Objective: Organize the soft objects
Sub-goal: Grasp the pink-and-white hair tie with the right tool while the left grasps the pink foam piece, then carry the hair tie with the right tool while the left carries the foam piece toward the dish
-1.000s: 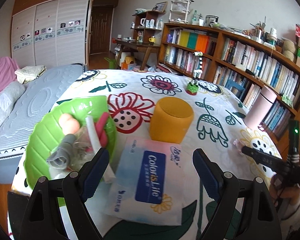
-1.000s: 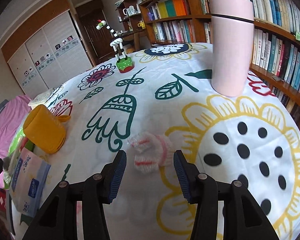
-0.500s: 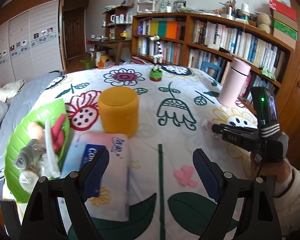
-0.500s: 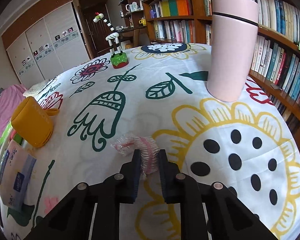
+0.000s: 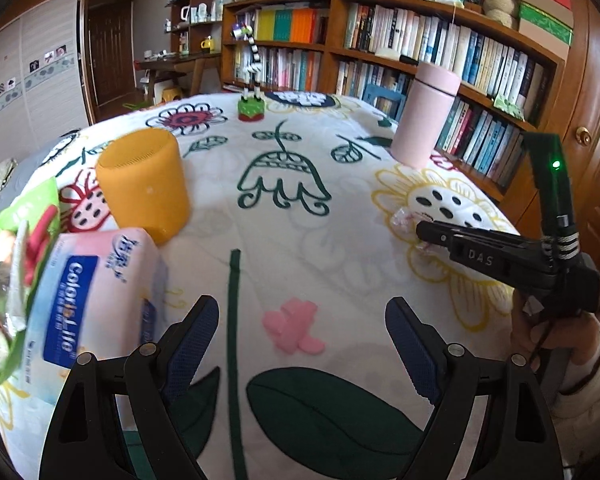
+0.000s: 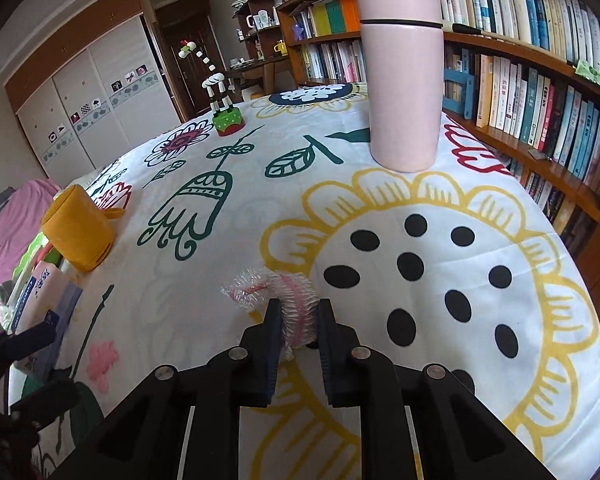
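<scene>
At the bottom centre of the right wrist view, the right tongs [image 6: 296,320] are clenched on a small pink-and-white frilly soft thing [image 6: 288,300], which rests on the flower-printed bench [image 6: 500,320] at the edge of a big yellow sunflower print. In the left wrist view the same soft thing [image 5: 406,218] shows at middle right, at the tip of the right tongs [image 5: 422,232], with a hand [image 5: 548,328] gripping the handle at the right edge. The left tongs [image 5: 302,336] fill the bottom of that view, released and wide apart above the cloth, grasping nothing. Farther up at left lies a tissue pack [image 5: 96,292], just beside a green plate [image 5: 4,352] of small items at the left edge. Behind the pack stands an orange cup [image 5: 144,184], upside down. Farther back at upper right stands a pink flask [image 5: 426,122], and near the top centre a striped giraffe toy [image 5: 251,80]. Bookshelves [image 5: 380,52] line the background.
</scene>
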Demonstrator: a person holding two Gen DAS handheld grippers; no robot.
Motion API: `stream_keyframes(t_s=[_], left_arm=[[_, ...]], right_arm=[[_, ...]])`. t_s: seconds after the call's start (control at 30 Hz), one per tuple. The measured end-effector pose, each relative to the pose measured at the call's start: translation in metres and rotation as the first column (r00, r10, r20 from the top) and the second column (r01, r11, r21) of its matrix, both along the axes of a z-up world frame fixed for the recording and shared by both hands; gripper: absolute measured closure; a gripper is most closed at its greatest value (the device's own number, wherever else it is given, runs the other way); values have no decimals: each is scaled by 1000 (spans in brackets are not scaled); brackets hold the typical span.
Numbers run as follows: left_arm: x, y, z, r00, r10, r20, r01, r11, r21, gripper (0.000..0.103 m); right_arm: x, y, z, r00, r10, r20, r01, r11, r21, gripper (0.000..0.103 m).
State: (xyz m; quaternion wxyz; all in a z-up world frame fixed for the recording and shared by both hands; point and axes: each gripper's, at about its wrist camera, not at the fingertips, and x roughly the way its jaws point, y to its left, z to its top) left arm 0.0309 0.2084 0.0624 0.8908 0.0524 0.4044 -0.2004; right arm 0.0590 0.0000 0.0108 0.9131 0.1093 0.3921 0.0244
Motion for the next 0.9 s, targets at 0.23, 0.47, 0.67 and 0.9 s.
stream_keyframes(t_s=[0.23, 0.47, 0.67, 0.9], left_arm=[[10, -7, -24, 999, 10, -48, -8, 999, 34, 42], [14, -8, -34, 1000, 18, -25, -17, 998, 62, 62], [11, -13, -31, 999, -16, -43, 18, 999, 42, 77], [3, -15, -20, 999, -32, -22, 32, 999, 31, 77]], right_arm=[[-3, -4, -1, 1000, 5, 9, -6, 999, 34, 85], [-5, -3, -1, 1000, 14, 11, -14, 999, 37, 85], [-6, -4, 0, 1000, 4, 19, -4, 999, 42, 85], [-10, -6, 8, 999, -2, 51, -1, 999, 50, 85]])
